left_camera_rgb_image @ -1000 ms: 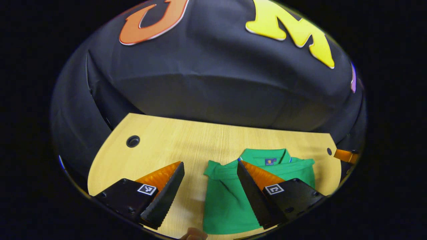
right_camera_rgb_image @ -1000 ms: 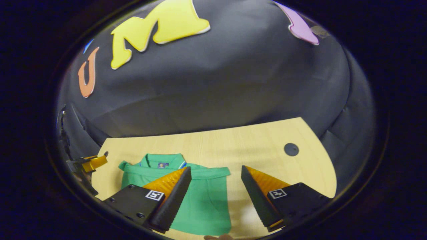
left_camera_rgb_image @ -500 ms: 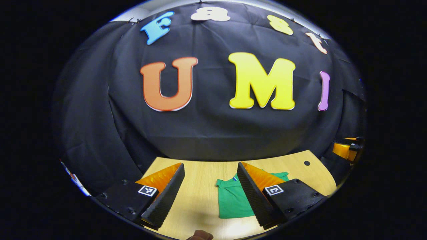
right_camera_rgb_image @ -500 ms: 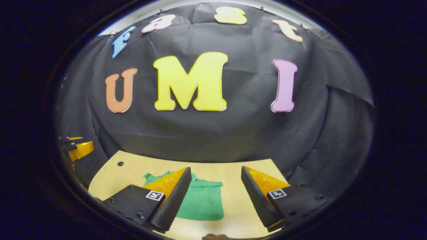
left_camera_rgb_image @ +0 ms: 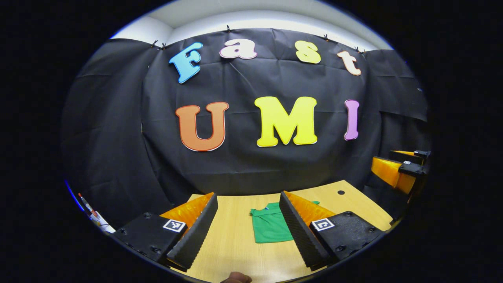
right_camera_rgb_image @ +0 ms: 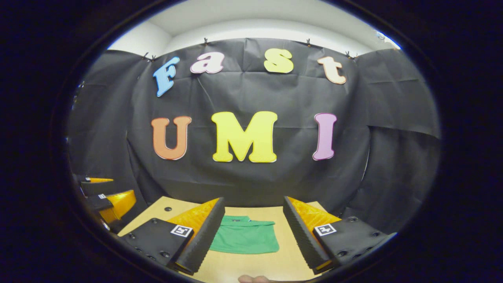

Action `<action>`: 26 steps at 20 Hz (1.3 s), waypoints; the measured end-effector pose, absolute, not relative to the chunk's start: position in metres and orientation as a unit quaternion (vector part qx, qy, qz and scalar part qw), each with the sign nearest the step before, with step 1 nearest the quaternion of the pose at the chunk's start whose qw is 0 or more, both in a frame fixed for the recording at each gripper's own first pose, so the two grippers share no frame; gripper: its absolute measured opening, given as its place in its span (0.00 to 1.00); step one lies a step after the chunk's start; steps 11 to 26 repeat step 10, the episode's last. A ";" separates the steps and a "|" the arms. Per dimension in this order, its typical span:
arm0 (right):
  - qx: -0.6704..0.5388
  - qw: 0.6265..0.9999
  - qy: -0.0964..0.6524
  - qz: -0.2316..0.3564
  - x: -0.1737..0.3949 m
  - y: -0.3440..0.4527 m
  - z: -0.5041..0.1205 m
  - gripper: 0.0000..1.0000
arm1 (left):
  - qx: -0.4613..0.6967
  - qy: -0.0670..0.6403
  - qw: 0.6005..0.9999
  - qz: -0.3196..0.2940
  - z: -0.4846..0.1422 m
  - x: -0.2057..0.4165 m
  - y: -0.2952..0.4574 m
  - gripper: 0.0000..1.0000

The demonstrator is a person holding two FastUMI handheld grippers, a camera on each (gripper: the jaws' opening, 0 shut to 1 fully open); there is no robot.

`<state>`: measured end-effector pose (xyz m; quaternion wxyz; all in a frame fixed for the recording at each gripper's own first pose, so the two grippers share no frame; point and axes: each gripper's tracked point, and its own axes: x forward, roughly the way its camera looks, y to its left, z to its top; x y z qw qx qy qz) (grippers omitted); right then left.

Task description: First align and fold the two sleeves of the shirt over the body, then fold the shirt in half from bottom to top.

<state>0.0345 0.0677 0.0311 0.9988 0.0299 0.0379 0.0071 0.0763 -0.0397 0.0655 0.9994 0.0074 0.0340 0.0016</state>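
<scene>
The left gripper [left_camera_rgb_image: 247, 232] and the right gripper [right_camera_rgb_image: 253, 232] are hanging with fingers spread apart, gripping nothing, above the near part of the wooden table [left_camera_rgb_image: 235, 243]. The green shirt [right_camera_rgb_image: 245, 237] is lying folded on the table, farther in, near its middle.

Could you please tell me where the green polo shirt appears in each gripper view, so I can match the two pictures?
Left gripper view: the green polo shirt lies low, just right of centre, partly behind that gripper's right finger.
Right gripper view: the shirt lies low at centre, between the open jaws.
Shared landmark: the wooden table under the shirt, with a round hole near its far edge.
</scene>
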 end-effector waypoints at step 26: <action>0.019 0.996 0.082 0.033 -0.002 0.086 -0.007 0.93 | 0.005 0.045 0.999 -0.011 0.045 0.045 -0.060 0.94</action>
